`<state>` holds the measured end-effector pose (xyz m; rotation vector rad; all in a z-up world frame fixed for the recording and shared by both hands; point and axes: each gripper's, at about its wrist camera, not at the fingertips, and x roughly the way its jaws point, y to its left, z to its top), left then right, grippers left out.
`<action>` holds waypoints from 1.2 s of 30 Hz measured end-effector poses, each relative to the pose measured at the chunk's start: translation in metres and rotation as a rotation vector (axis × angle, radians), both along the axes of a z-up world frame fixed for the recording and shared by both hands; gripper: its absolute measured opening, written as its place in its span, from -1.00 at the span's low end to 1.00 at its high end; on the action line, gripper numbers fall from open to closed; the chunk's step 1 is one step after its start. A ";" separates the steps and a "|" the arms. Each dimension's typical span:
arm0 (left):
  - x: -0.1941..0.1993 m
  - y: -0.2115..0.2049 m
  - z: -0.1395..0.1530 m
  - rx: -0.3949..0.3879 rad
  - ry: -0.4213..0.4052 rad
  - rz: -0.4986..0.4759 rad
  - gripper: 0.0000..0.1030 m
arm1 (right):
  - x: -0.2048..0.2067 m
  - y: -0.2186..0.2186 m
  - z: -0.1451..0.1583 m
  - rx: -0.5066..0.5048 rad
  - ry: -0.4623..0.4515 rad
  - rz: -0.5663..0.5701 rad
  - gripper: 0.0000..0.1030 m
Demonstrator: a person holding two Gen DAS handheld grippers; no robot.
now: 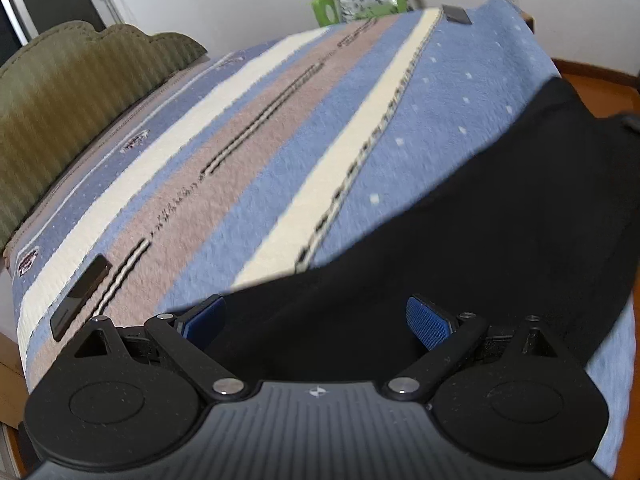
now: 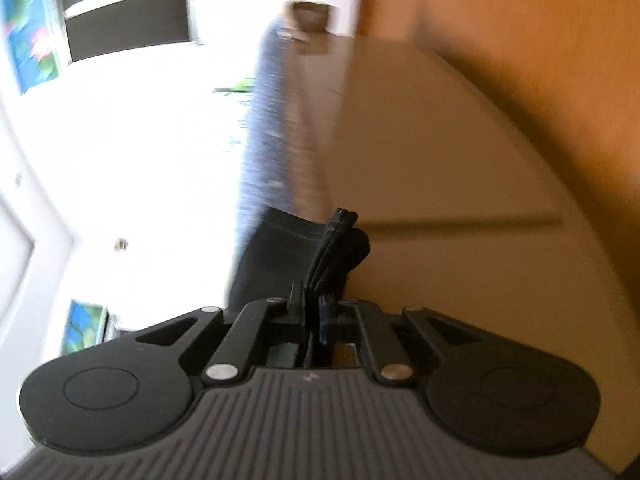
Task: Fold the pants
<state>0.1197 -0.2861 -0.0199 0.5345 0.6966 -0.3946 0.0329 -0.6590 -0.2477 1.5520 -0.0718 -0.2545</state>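
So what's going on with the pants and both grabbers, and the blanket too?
Black pants: spread flat on the bed, one bunched edge pinched at the right.
Left gripper: open, pads apart over the pants, nothing pinched.
Right gripper: shut on a bunch of the pants' fabric.
Striped blanket: lying flat over the bed, under the pants.

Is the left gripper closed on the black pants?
No, the left gripper stands wide open above the black pants, its blue pads apart.
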 end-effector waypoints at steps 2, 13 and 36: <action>0.004 -0.013 0.002 0.038 -0.060 -0.027 0.89 | -0.005 -0.004 0.028 -0.086 0.001 0.005 -0.84; 0.000 -0.033 -0.027 0.082 -0.031 -0.365 0.89 | -0.004 -0.007 0.126 -0.273 -0.030 0.109 -0.84; 0.061 0.080 0.011 -0.110 0.159 -0.188 0.89 | 0.056 0.120 0.259 -0.636 -0.034 0.429 -0.84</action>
